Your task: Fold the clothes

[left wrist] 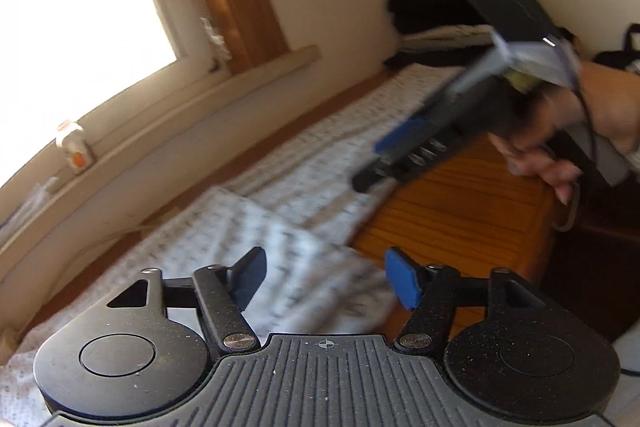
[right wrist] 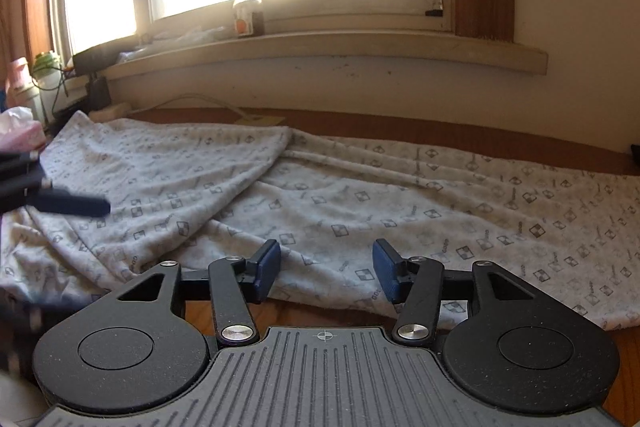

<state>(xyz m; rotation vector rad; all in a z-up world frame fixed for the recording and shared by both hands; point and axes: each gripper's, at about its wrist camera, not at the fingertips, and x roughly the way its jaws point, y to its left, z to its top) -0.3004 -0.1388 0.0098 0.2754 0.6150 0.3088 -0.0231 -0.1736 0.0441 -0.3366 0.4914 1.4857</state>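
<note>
A light grey garment (right wrist: 360,195) with a small dark print lies spread along the wooden table (right wrist: 480,131), its left part folded over itself. My right gripper (right wrist: 326,275) hovers open over the garment's near edge, and the pads do not press on the cloth. In the left wrist view the garment (left wrist: 280,195) runs away along the wall. My left gripper (left wrist: 326,281) is open above the folded end, with nothing pinched. A hand holds the right gripper (left wrist: 380,161) over the cloth at the upper right. One blurred left finger (right wrist: 76,205) enters the right wrist view from the left.
A window sill (right wrist: 360,47) with a small bottle (right wrist: 246,13) runs behind the table. A dark clothes pile (left wrist: 432,7) sits in the far corner. A pink tissue pack (right wrist: 22,135) and a white cable (right wrist: 208,103) lie at the table's left end.
</note>
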